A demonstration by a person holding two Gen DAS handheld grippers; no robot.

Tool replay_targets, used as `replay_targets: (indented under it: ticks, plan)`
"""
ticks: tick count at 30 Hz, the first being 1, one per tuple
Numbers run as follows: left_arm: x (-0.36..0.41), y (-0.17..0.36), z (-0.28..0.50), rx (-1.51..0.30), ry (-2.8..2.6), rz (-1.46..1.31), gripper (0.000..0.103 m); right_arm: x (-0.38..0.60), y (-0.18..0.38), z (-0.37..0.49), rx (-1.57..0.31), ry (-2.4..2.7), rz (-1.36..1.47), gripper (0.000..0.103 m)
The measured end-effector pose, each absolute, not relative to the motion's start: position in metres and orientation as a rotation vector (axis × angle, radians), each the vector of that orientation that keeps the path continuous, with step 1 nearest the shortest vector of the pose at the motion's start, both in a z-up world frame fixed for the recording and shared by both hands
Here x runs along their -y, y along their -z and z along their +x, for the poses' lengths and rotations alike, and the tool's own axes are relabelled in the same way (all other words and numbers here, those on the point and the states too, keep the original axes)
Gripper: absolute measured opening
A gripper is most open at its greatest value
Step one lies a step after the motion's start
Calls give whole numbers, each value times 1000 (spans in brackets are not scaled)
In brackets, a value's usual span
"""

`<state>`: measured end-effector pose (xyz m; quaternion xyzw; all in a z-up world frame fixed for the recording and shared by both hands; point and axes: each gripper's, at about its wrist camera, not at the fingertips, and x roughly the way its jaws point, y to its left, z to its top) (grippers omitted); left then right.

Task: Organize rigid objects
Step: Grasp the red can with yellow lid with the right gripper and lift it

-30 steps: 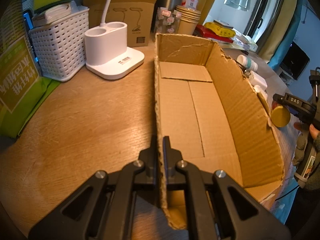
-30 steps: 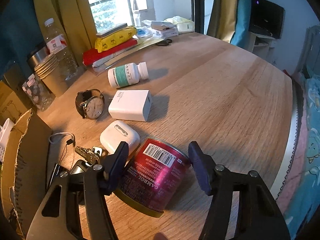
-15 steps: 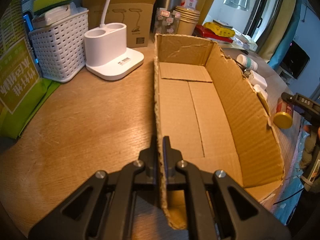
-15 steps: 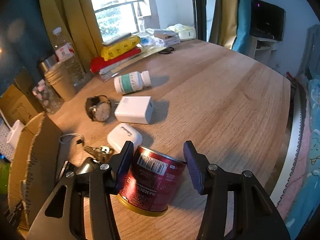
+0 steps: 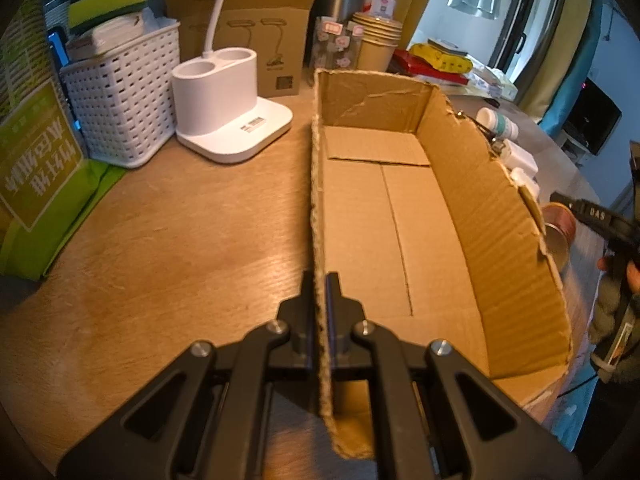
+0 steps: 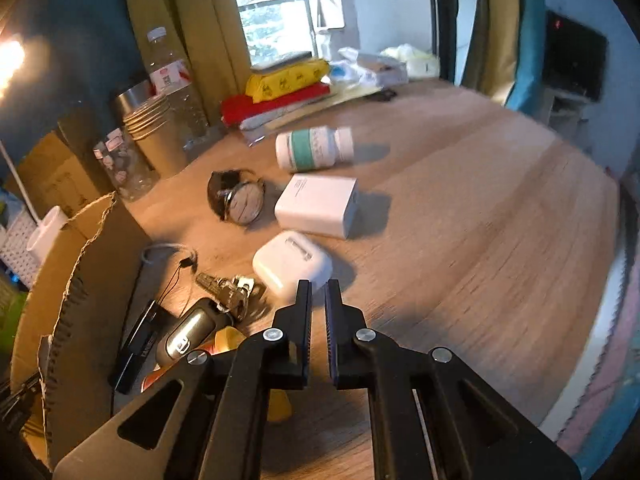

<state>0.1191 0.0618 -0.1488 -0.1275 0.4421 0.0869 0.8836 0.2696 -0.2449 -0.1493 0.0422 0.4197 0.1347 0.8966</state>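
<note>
My left gripper (image 5: pixel 319 280) is shut on the left wall of an open, empty cardboard box (image 5: pixel 384 216). My right gripper (image 6: pixel 318 292) is shut with nothing between its fingers; it also shows in the left wrist view (image 5: pixel 592 216), right of the box. The red can (image 5: pixel 558 228) stands upright just outside the box's right wall, free of the gripper. On the table ahead of the right gripper lie a white earbuds case (image 6: pixel 292 264), a white charger (image 6: pixel 318 205), a watch (image 6: pixel 238 200), a pill bottle (image 6: pixel 316 149) and keys with a car fob (image 6: pixel 212 308).
A white basket (image 5: pixel 124 92), a white lamp base (image 5: pixel 232 116) and a green bag (image 5: pixel 32 176) stand left of the box. Paper cups (image 6: pixel 156 136), a jar and a water bottle (image 6: pixel 176 80) stand behind it. A yellow-orange item (image 6: pixel 228 340) lies under the right gripper.
The right gripper let go of the red can, which now stands beside the box, rose, and closed its fingers. The left gripper has kept its hold on the box wall.
</note>
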Motion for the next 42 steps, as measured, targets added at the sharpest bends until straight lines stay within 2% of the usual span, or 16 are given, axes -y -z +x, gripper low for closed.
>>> replay_targets:
  ticks: [3, 4, 5, 6, 8, 10, 16, 26, 42]
  plan:
    - [-62, 149, 120, -922, -192, -263, 4, 242, 147, 257, -860, -308, 97, 9]
    - [-61, 150, 120, -923, -194, -261, 4, 241, 146, 253, -858, -313, 100, 13]
    - [-61, 150, 121, -924, -194, -261, 4, 240, 143, 249, -860, -321, 104, 22]
    - [-61, 150, 120, -924, -194, -260, 4, 239, 140, 243, -859, -331, 111, 27]
    - [-61, 151, 120, -925, -193, -262, 4, 237, 133, 232, -852, -354, 130, 49]
    - [-61, 151, 121, -926, -192, -263, 4, 231, 130, 223, -849, -362, 140, 63]
    - [-61, 151, 120, -922, -178, -266, 4, 225, 123, 206, -876, -369, 198, 70]
    - [-61, 151, 119, -918, -154, -268, 4, 215, 144, 199, -985, -317, 315, 71]
    - [-60, 152, 117, -917, -143, -273, 4, 186, 166, 218, -1022, -310, 260, 78]
